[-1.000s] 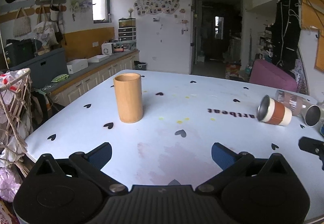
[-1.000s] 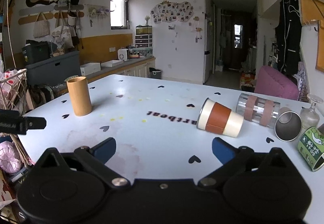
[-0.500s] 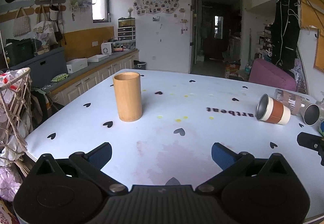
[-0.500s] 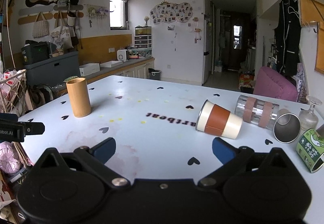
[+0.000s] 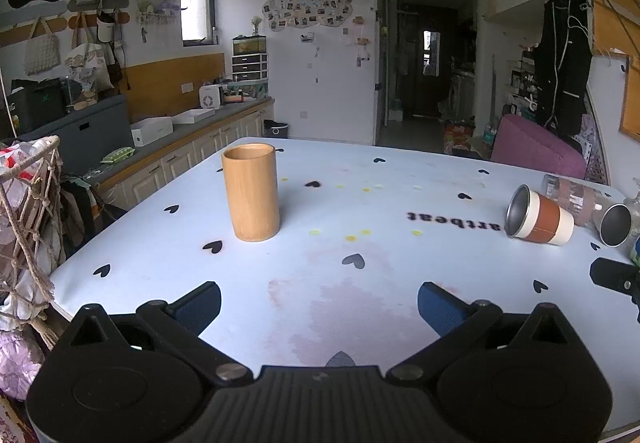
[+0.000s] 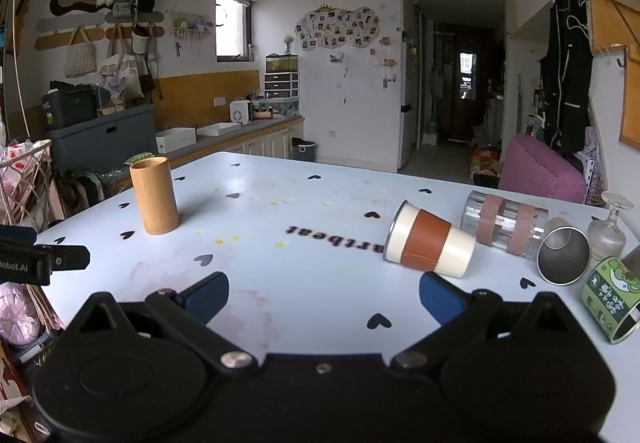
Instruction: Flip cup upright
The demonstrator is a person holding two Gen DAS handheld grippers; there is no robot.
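Observation:
A cream cup with a brown sleeve (image 6: 430, 245) lies on its side on the white table, mouth to the left; it also shows at the right of the left wrist view (image 5: 538, 215). A bamboo cup (image 5: 251, 198) stands upright at the left, also in the right wrist view (image 6: 154, 201). My left gripper (image 5: 319, 305) is open and empty above the table's near edge. My right gripper (image 6: 324, 297) is open and empty, its right fingertip just in front of the lying cup.
A clear jar with brown bands (image 6: 504, 225), a steel cup (image 6: 563, 261) and a green-patterned cup (image 6: 608, 297) lie on their sides at the right. A small glass bottle (image 6: 608, 231) stands behind them. A rope basket (image 5: 28, 227) is left of the table (image 5: 360, 283).
Both grippers have drawn slightly back and shifted a little; the cups look marginally farther. Nothing on the table has moved.

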